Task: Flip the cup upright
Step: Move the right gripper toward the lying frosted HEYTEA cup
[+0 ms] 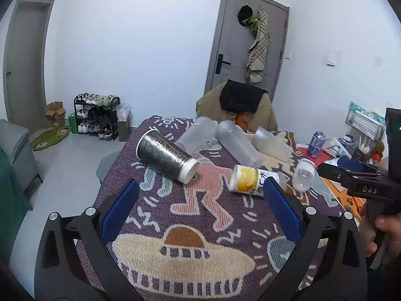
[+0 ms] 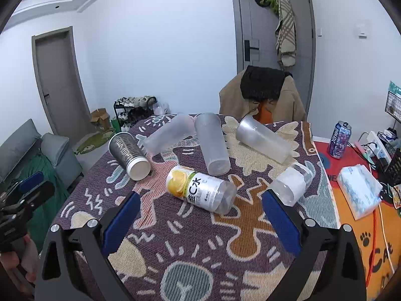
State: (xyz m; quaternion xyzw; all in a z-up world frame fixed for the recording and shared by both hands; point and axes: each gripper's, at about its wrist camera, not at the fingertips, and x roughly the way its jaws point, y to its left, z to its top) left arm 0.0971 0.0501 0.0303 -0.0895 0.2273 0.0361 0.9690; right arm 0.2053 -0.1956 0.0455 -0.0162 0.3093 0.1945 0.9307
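Observation:
Several cups lie on their sides on a patterned cloth (image 1: 190, 215) (image 2: 190, 235). A dark cup with a white rim (image 1: 166, 156) (image 2: 129, 154) lies at the left. A lemon-print clear cup (image 1: 253, 181) (image 2: 200, 188) lies in the middle. Three frosted cups (image 1: 235, 143) (image 2: 211, 143) lie behind it. A small clear cup (image 1: 303, 174) (image 2: 290, 184) lies at the right. My left gripper (image 1: 200, 208) is open and empty, short of the cups. My right gripper (image 2: 199, 215) is open and empty, just before the lemon cup; it also shows in the left wrist view (image 1: 356, 175).
A chair draped with coats (image 1: 238, 107) (image 2: 263, 95) stands behind the table. A drink can (image 1: 316, 143) (image 2: 339, 139), a tissue pack (image 2: 358, 193) and a wire rack (image 1: 363, 123) crowd the right side. A sofa (image 2: 37, 155) and a shoe rack (image 1: 96, 115) stand at the left.

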